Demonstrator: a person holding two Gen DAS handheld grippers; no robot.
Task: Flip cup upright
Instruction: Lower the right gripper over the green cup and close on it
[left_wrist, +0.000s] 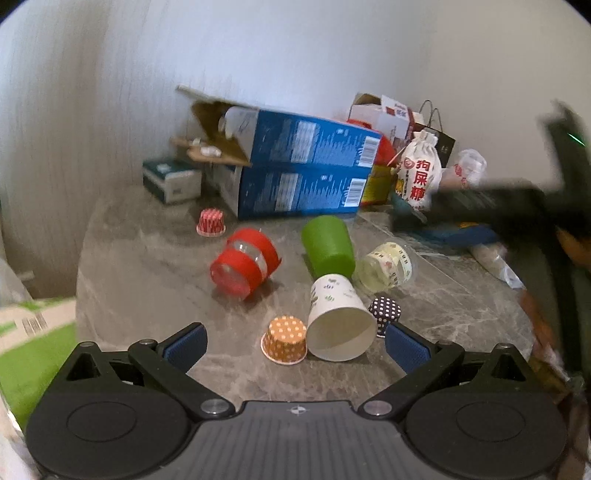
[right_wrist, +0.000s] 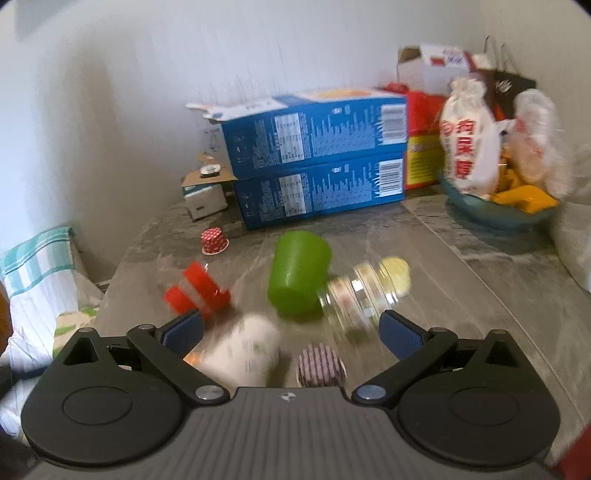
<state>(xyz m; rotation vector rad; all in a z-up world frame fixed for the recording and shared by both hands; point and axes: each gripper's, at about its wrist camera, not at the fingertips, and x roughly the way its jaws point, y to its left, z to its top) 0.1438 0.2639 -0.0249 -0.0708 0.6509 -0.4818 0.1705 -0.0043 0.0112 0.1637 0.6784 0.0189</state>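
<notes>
Lying sideways: white paper cup (left_wrist: 338, 325), green cup (left_wrist: 327, 245), both empty; left gripper (left_wrist: 295, 345), right gripper (right_wrist: 291, 332) wide open, holding nothing

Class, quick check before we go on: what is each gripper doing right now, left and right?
Left gripper: open, holding nothing; the white paper cup lies on its side between the fingers.
Right gripper: open, holding nothing, above the tipped cups.

white pouch (left_wrist: 421, 173) reads 狗屎糖, other print blurred
</notes>
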